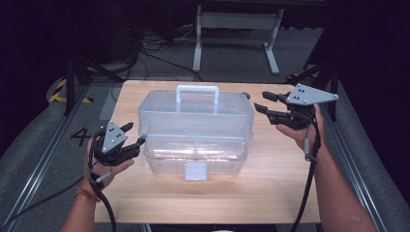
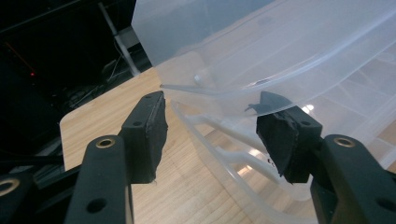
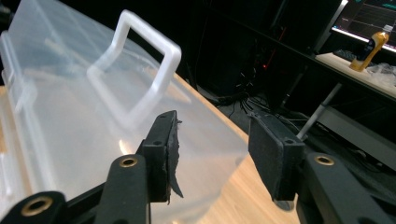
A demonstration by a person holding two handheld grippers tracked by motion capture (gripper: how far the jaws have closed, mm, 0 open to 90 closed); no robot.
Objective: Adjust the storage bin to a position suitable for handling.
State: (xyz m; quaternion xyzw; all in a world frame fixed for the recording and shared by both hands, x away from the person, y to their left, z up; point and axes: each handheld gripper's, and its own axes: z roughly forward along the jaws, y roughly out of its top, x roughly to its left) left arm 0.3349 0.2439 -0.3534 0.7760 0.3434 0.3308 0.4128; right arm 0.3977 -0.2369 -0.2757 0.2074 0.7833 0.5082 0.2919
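A clear plastic storage box with a white handle and a front latch stands in the middle of the wooden table. Its lid is lifted a little off the base. My left gripper is open at the box's left end, with the lid's edge between its jaws. My right gripper is open beside the box's right rear corner, jaws apart with nothing held. The right gripper view shows the lid and its handle close by.
A white table frame stands on the floor beyond the table. Cables lie on the floor at the back left. In the right gripper view a desk carries a yellow bottle. Bare tabletop lies in front of the box.
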